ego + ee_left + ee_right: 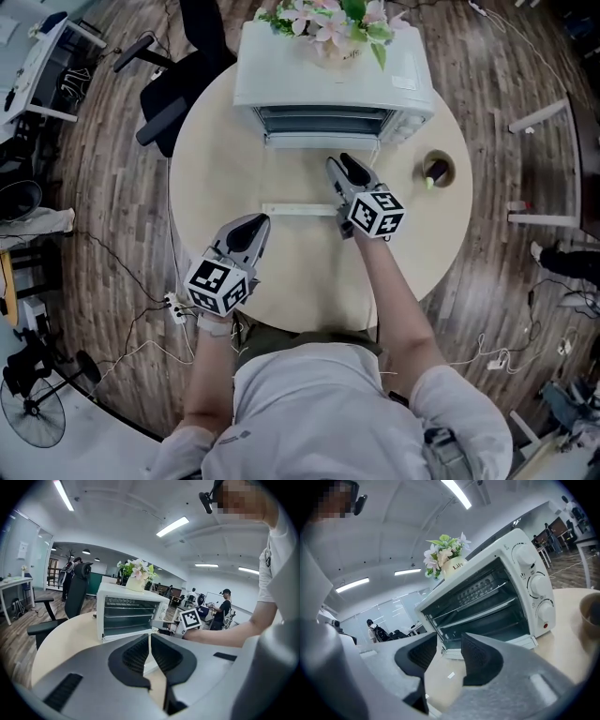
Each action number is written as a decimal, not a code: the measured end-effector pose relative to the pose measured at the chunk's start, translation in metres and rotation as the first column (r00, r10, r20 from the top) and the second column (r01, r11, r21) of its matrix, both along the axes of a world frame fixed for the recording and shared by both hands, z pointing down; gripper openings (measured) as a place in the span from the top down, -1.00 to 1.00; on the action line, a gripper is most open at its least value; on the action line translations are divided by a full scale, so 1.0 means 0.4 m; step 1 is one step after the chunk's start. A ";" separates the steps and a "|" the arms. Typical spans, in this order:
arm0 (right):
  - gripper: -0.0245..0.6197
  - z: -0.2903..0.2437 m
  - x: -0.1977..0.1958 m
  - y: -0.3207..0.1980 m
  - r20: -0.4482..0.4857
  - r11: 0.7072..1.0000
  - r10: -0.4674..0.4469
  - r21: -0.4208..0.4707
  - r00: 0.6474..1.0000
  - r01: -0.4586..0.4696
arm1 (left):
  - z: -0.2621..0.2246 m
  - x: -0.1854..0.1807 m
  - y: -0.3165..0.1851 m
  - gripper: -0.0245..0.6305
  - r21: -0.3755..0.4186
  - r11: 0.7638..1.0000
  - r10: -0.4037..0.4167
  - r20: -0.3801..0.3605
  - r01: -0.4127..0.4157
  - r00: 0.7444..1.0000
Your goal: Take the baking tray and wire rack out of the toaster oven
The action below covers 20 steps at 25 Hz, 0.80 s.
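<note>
I am standing at a round table (225,159) with a gripper in each hand. The white toaster oven (272,75) sits at the far side of the table, and its door is open. A pot of flowers (328,19) stands on top of it.

My right gripper (342,161) is just in front of the open oven and points into it. Its jaws are apart. There is nothing between them, only the table top, and they do not touch the oven.

My left gripper (255,223) is nearer to me, well back from the oven and to the left. Its jaws are pressed together, and it holds nothing.

The wire rack (480,588) is inside the oven, up high. The baking tray (485,612) is inside too, on the shelf below the rack. Neither one has come out.

A small cup (436,171) stands on the table to the right of the oven. A black office chair (178,94) is on the floor by the left edge of the table.
</note>
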State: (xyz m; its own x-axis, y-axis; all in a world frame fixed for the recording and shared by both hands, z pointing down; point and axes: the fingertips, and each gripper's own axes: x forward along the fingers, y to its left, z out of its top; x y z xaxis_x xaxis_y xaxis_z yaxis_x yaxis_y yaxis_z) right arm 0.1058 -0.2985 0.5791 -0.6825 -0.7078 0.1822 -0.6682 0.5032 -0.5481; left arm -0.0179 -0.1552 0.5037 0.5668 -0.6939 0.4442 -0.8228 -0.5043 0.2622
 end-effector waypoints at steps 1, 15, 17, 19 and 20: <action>0.46 0.006 -0.002 -0.016 0.004 1.000 0.003 -0.005 1.000 -0.003 | 0.001 -0.002 0.001 0.93 -0.004 1.000 -0.006 0.002 0.006 1.000; 0.21 0.070 -0.060 -0.233 0.086 0.995 0.070 -0.073 0.994 -0.064 | 0.052 -0.081 0.038 0.93 -0.067 0.992 -0.102 0.045 0.105 0.994; 0.21 0.064 -0.067 -0.257 0.107 0.995 0.075 -0.073 0.991 -0.067 | 0.063 -0.089 0.047 0.93 -0.081 0.990 -0.110 0.057 0.115 0.992; 0.21 0.055 -0.077 -0.274 0.121 0.995 0.075 -0.074 0.990 -0.066 | 0.069 -0.099 0.060 0.93 -0.096 0.987 -0.125 0.054 0.129 0.991; 0.21 0.051 -0.081 -0.280 0.129 0.995 0.076 -0.076 0.989 -0.067 | 0.072 -0.103 0.067 0.93 -0.105 0.985 -0.131 0.049 0.136 0.990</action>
State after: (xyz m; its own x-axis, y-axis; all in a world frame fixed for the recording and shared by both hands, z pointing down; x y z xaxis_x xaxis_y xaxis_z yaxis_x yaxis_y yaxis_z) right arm 0.0732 -0.4105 0.5995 -0.6520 -0.7441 0.1458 -0.6207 0.4132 -0.6664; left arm -0.0590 -0.1283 0.5323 0.4516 -0.7090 0.5416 -0.8922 -0.3599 0.2728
